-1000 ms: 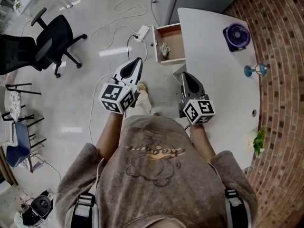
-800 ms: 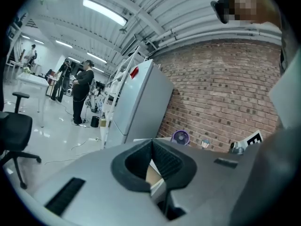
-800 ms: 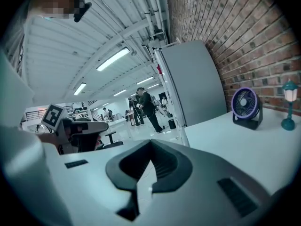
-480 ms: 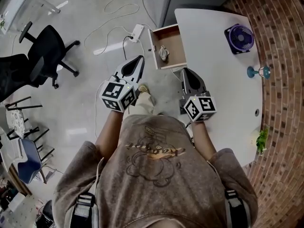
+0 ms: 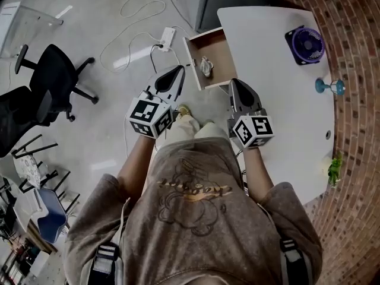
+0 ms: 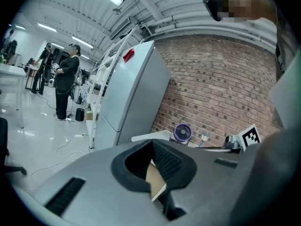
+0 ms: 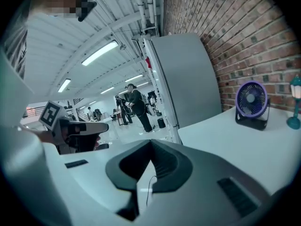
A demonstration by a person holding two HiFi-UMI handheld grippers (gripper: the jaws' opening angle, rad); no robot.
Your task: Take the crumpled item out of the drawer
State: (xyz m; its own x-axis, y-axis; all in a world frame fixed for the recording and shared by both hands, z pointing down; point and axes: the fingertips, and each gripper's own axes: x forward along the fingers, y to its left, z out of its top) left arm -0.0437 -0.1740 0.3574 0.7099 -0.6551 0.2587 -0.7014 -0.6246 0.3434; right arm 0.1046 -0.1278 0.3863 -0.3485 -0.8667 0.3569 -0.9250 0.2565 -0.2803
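The wooden drawer (image 5: 218,45) stands pulled out from the white desk (image 5: 279,100), with the pale crumpled item (image 5: 206,66) lying inside it. My left gripper (image 5: 179,69) is shut and empty, with its tip just left of the drawer's near corner. My right gripper (image 5: 236,82) is shut and empty too, just short of the drawer's near edge. In the left gripper view the left gripper (image 6: 153,141) shows its jaws together, with a strip of the drawer's wood (image 6: 155,180) behind them. The right gripper (image 7: 151,143) in its own view has its jaws together over the floor.
A purple fan (image 5: 307,44) and a teal stemmed ornament (image 5: 329,86) stand on the desk by the brick wall. A grey cabinet (image 6: 131,93) rises behind the drawer. A power strip (image 5: 166,37) with cables and a black office chair (image 5: 53,76) are on the floor at left. People stand far off.
Both grippers have moved forward with the person, and their tips now lie nearer the drawer. Both stay shut.
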